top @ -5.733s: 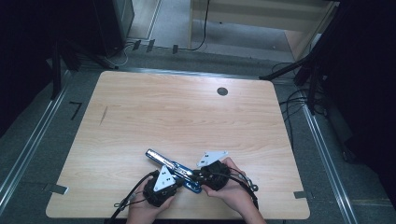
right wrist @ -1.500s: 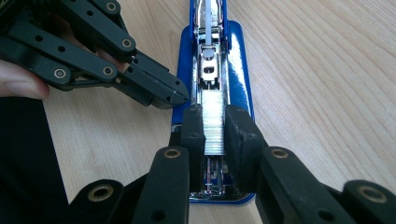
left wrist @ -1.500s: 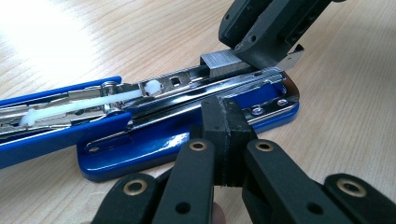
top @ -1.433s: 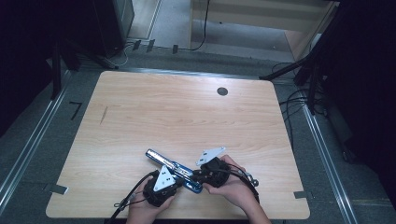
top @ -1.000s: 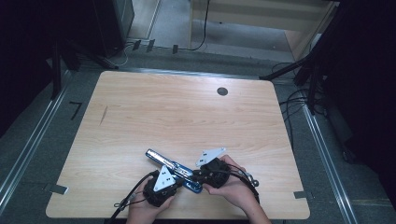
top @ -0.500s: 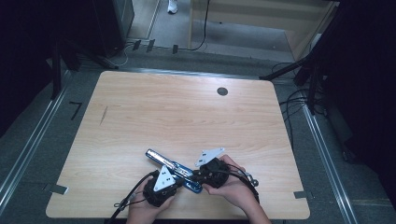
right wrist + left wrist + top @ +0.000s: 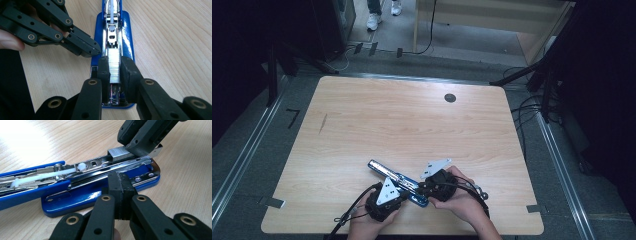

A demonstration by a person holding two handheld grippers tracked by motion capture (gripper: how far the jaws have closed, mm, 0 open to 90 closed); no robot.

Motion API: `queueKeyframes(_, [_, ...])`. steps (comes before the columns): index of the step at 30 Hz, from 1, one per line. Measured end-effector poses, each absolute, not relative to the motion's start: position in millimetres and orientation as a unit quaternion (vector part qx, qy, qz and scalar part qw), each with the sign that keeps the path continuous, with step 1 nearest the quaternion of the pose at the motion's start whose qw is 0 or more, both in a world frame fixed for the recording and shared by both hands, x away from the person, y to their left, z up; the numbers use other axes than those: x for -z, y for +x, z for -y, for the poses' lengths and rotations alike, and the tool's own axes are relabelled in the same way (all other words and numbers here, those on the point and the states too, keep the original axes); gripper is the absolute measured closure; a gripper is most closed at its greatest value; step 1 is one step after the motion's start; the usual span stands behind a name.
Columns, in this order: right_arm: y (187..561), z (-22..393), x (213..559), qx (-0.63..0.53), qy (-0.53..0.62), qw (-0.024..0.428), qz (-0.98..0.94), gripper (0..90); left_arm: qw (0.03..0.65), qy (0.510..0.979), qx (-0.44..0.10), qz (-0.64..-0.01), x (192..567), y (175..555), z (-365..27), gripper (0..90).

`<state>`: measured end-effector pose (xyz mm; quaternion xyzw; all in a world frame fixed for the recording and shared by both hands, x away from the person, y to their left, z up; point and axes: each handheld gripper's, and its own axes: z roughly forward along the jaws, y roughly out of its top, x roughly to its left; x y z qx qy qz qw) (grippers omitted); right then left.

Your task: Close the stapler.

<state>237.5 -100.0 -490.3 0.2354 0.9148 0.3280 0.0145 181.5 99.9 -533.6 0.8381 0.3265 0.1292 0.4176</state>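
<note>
While nothing is shifting, the right gripper [image 7: 115,66] is pinching a staple strip [image 7: 114,66] into the open blue stapler [image 7: 126,37] at lower centre, with the left gripper [image 7: 120,187] clamped empty against its base.

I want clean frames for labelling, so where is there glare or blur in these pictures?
Left gripper view: glare bleaches the table at upper left, and the stapler shines. Right gripper view: sharp on the staples, its near linkage soft. High view: table lit, surroundings dark.

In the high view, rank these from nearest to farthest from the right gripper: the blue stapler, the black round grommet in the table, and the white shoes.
1. Blue stapler: right at the right gripper, near edge.
2. Black round grommet: far side of table.
3. White shoes: on the floor beyond the table.
</note>
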Motion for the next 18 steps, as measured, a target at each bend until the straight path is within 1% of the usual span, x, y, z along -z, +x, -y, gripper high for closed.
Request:
queueKeyframes(6, [236.5,100.9,488.0,-0.333,0.237,0.009,-0.912,79.8,0.417,0.838,-0.130,-0.326,533.6,181.5,-100.0,90.0])
queueKeyframes(18, [236.7,100.6,488.5,-0.333,0.237,0.011,-0.913,79.8,0.418,0.838,-0.129,-0.327,533.7,181.5,-99.8,90.0])
